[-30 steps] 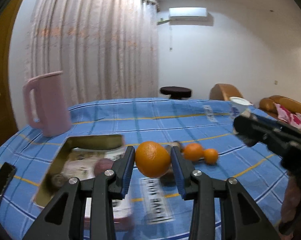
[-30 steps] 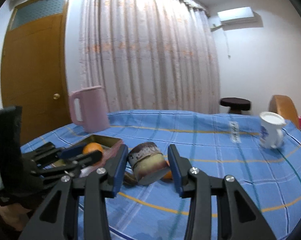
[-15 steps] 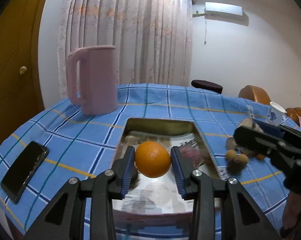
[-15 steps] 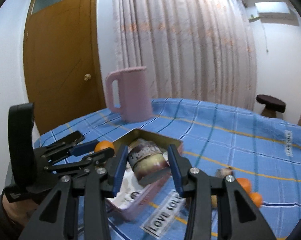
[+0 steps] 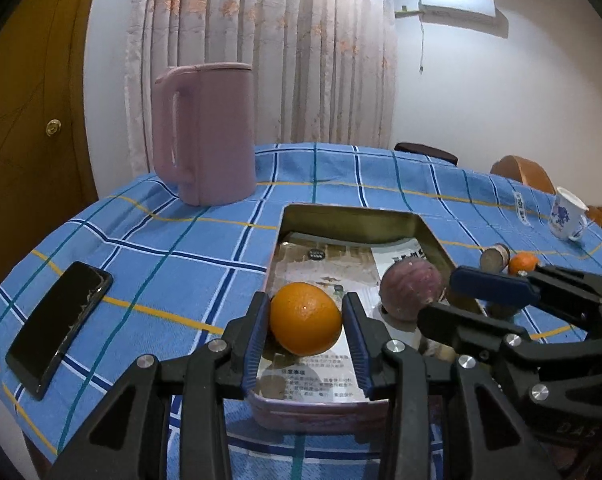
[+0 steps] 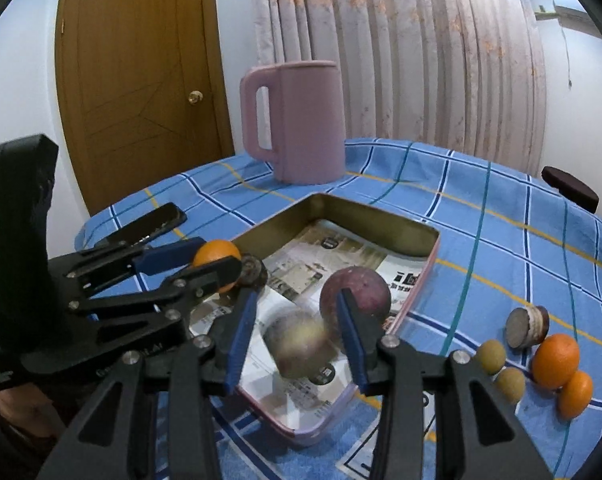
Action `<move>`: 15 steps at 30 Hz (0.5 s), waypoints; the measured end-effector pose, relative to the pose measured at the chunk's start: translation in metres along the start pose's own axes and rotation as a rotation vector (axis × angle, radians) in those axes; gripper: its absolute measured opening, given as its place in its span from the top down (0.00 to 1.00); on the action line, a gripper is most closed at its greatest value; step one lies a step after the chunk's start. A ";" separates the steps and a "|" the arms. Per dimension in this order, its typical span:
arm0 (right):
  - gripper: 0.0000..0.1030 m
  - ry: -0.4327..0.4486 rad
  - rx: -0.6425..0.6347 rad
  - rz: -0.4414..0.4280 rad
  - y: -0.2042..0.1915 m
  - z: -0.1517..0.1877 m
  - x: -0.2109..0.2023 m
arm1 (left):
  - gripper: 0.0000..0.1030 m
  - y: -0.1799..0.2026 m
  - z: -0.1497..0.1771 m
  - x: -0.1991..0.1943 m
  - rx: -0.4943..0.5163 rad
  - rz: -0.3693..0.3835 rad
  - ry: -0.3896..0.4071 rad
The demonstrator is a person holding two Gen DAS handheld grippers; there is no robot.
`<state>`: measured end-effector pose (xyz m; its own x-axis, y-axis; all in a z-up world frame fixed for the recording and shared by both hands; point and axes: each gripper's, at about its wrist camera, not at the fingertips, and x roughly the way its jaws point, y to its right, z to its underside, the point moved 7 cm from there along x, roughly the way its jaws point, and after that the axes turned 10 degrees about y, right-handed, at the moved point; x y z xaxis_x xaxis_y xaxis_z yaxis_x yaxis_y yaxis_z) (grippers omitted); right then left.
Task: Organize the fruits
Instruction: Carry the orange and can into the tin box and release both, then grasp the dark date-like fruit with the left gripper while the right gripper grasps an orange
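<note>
The left tongs (image 5: pixel 305 334) pinch an orange (image 5: pixel 305 319) just above the near end of the open tin (image 5: pixel 347 216) on the worktop. To their right, the right tongs (image 6: pixel 293 334) stand slightly spread around a blurred, brownish fruit (image 6: pixel 299 346); whether they grip it I cannot tell, but it hangs low over the tin too.

The tin (image 5: pixel 347 212) sits at table (image 5: pixel 181 248) centre. The jug (image 5: pixel 205 136) stands at its 11 o'clock; the phone (image 5: pixel 59 326) lies at 8 o'clock. Loose fruits (image 6: pixel 557 360) lie at 3 o'clock.
</note>
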<state>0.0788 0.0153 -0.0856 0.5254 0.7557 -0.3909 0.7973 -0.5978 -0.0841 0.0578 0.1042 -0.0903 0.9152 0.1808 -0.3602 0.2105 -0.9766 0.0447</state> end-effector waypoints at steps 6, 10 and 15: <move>0.45 0.028 -0.032 0.061 0.014 0.000 -0.025 | 0.33 0.004 -0.009 -0.010 -0.014 -0.010 0.035; 0.42 0.059 0.036 0.172 0.064 0.003 -0.064 | 0.33 0.024 -0.017 -0.015 -0.018 0.043 0.053; 0.42 0.050 0.094 0.384 0.136 0.015 -0.110 | 0.33 0.073 -0.021 -0.016 0.028 0.135 0.059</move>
<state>0.1246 -0.1527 -0.0681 0.7958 0.4830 -0.3653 0.5102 -0.8597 -0.0252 0.0659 0.0324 -0.0612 0.9532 0.0533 -0.2976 0.0753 -0.9952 0.0630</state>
